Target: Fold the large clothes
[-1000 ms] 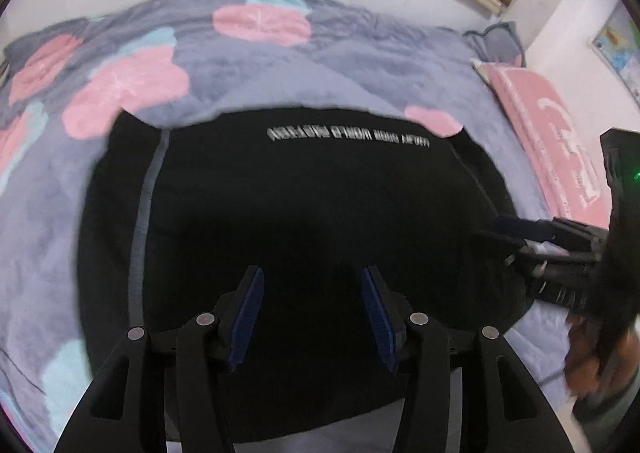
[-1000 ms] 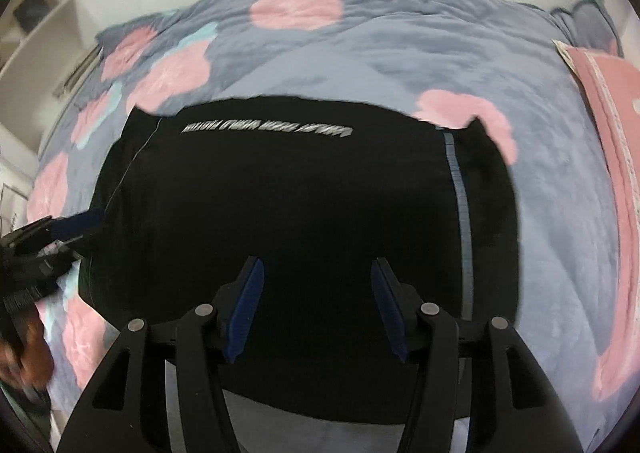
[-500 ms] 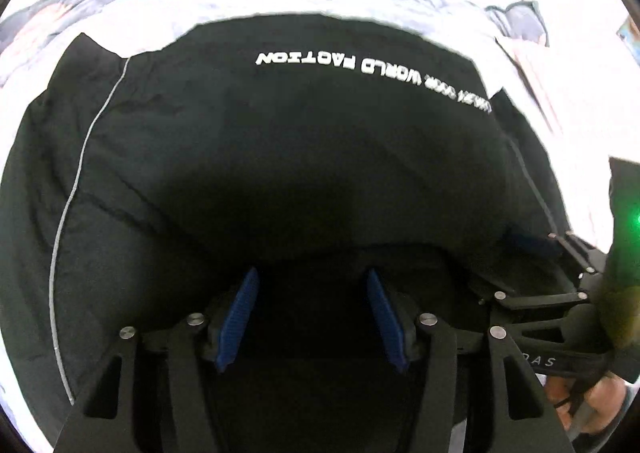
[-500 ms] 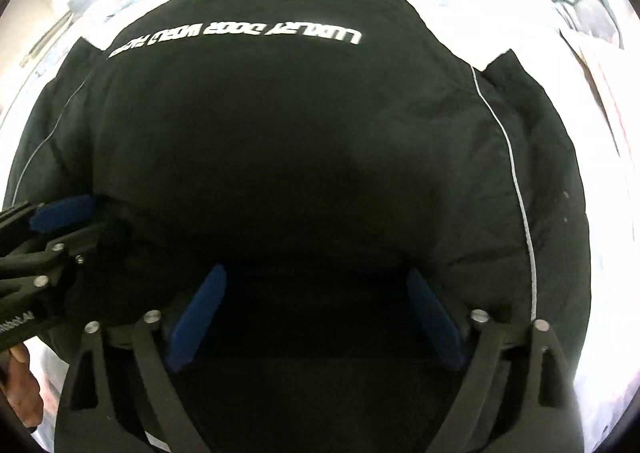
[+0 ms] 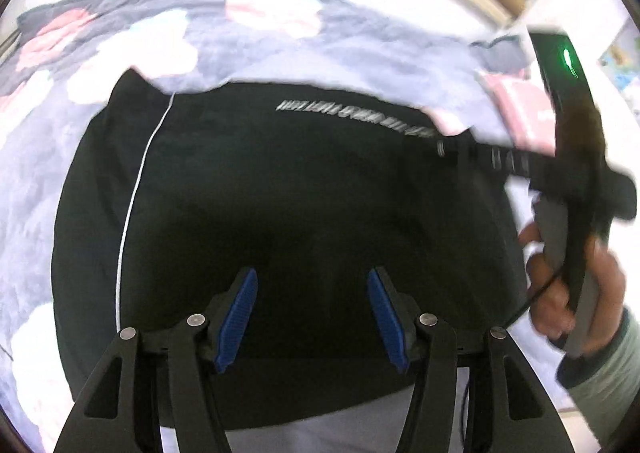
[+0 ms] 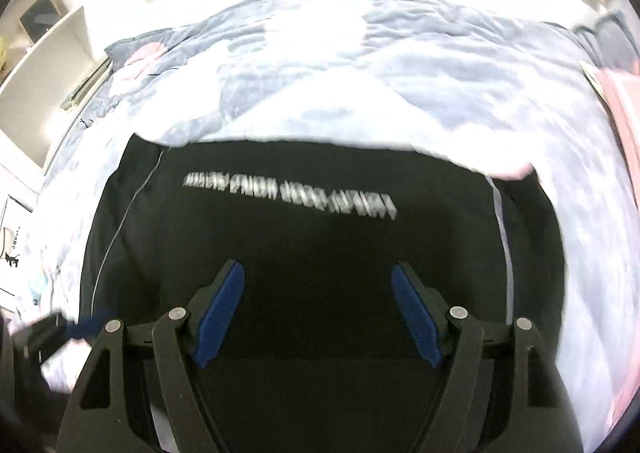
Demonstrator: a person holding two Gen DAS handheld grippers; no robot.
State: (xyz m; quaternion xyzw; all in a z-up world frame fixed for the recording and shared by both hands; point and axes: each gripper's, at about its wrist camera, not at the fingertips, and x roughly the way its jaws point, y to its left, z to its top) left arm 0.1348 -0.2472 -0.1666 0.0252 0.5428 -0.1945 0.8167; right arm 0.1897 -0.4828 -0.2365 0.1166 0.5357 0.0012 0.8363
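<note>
Both grippers have pulled back from the garment since half a second ago, when they were low over the black cloth and it filled nearly the whole view; now the quilt shows around it again on three sides.

The left gripper (image 5: 312, 317) hangs above the near part of the garment (image 5: 304, 213) with its blue pads (image 5: 236, 317) spread wide and nothing between them. The right gripper (image 6: 320, 317) does the same, its pads (image 6: 218, 317) set even wider apart, also holding nothing.

The garment lies flat on the quilt (image 5: 80, 133), a broad black shape with a line of white lettering (image 6: 288, 193) near its far edge, too blurred to read. A thin white stripe (image 5: 132, 205) runs down its left side, and the right wrist view shows a second stripe (image 6: 504, 245) down the right side. Small dark corners stick out at the far left and far right edges.

In the left wrist view the right gripper's body crosses in from the right, above the garment's right edge, held by the person's hand (image 5: 568, 277), with a green light (image 5: 570, 61) glowing on its top. In the right wrist view, a blurred bit of the left gripper shows at the lower left. A pink pillow (image 5: 524, 109) lies at the right side of the bed.
</note>
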